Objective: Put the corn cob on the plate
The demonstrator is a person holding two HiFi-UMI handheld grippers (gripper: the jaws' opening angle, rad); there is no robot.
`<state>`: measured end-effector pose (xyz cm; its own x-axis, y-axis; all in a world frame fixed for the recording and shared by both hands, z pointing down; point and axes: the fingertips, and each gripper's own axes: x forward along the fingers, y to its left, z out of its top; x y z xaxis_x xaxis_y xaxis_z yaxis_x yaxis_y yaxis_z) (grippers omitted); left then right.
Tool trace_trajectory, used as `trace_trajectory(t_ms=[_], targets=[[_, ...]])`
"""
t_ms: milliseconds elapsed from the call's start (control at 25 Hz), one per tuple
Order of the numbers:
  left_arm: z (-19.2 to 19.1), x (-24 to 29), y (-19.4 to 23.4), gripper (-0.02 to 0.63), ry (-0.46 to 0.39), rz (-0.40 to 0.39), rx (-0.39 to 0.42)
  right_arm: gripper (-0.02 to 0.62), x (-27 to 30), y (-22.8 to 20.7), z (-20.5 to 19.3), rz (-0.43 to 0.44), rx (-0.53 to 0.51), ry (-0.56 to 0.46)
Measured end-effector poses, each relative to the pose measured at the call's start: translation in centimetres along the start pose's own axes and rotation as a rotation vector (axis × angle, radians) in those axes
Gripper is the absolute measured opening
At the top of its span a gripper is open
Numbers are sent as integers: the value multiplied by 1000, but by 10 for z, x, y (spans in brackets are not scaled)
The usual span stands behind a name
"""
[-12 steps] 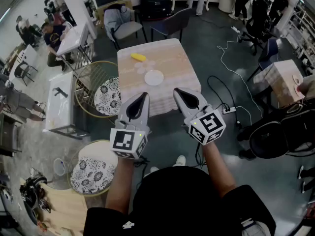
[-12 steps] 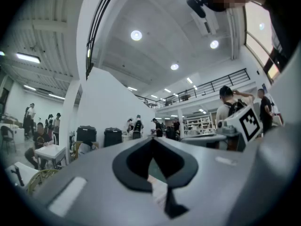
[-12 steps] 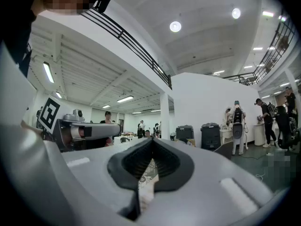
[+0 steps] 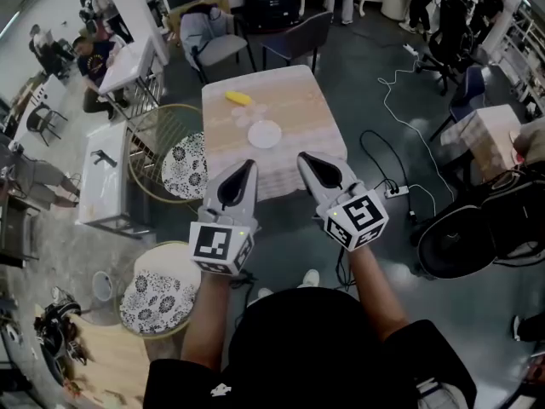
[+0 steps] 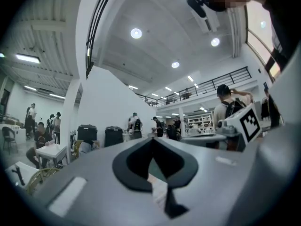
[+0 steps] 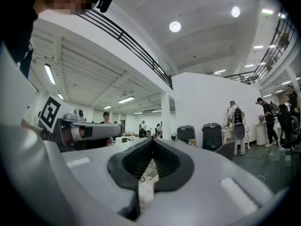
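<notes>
Head view: my left claw point(image 4: 249, 167) and right claw point(image 4: 305, 158) hover clenched and empty. The corn cob point(image 4: 239, 99) lies well ahead on the table point(image 4: 302, 100), just beyond the plate point(image 4: 265, 134). Left gripper view and right gripper view: jaws together, nothing between. Approach step, I judge; next, close in and open over the corn cob.

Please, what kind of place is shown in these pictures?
Probably a large shared workshop or lab hall, not a home: people sit at a white desk, office chairs stand on a bare floor with loose cables, and a railed upper gallery runs overhead.
</notes>
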<state>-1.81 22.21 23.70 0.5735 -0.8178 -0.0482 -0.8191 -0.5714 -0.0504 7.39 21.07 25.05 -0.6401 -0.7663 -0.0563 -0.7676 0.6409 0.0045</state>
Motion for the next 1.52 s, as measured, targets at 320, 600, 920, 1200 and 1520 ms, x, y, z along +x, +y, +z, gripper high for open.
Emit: trace_trajectory(t_ms=[320,600,920,1200,1520], targets=[[-2,22,-10,6,8,21,-3,2,-4,-25,-4,13,-4,15],[-4,42,-33,6,21,46,11,2,-17,-53,-8,38,6,9],[-5,56,-48,6,21,81,2,2,-26,-72,-12,72,5,8],[-8,62,-52,6,23,101,-27,2,-27,-76,-12,93,3,2],[-12,67,-38,6,27,126,-24,2,-14,-84,-17,92,16,-10]])
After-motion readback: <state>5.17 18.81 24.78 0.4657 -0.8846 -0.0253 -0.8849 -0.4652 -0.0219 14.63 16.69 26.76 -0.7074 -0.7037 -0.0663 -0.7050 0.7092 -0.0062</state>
